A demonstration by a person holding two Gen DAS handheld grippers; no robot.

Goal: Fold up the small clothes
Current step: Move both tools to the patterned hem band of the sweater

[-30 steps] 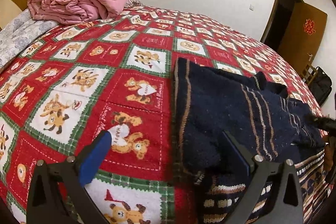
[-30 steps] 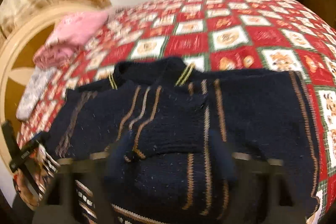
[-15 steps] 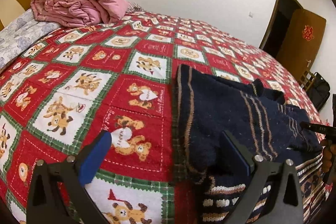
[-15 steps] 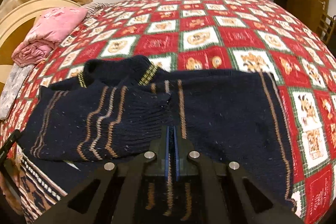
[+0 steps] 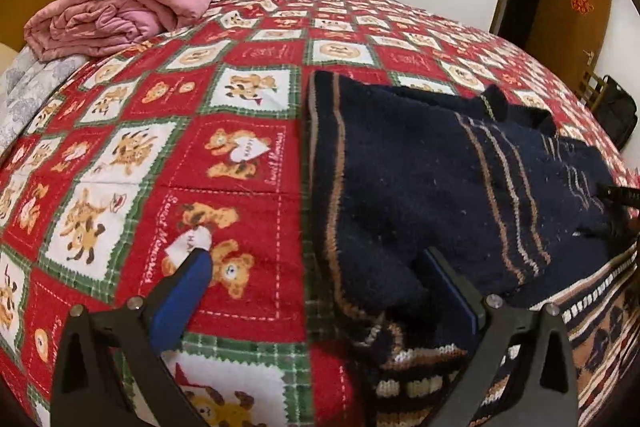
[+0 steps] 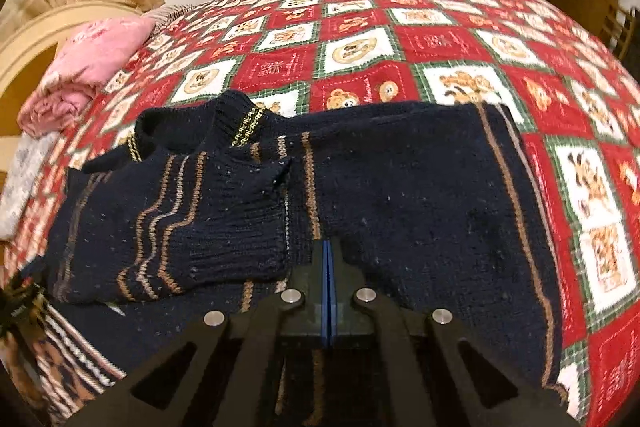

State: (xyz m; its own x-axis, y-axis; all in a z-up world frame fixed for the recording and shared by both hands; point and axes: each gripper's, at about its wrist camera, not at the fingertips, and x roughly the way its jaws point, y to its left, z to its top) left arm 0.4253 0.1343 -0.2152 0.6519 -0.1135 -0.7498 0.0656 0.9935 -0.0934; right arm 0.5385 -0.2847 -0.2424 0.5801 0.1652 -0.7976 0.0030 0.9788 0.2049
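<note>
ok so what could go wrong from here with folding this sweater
1. The right gripper is shut over the navy sweater; whether any knit is pinched cannot be seen, so a lift might come up empty.
2. The left gripper is open, straddling the sweater's side edge: one finger over the bear-print bedspread. Closing here may catch the bedspread too.
3. The folded-in sleeve lies loose on top and could slide off if the body is lifted.

Both cameras sit low over the bed (image 5: 248, 155), each looking forward and steeply down along its own hand-held gripper's fingers. The left view faces the sweater's (image 5: 420, 179) edge from close by; the right looks across its middle. Both share the sweater, the pink quilt (image 6: 92, 67) and the headboard.
</note>
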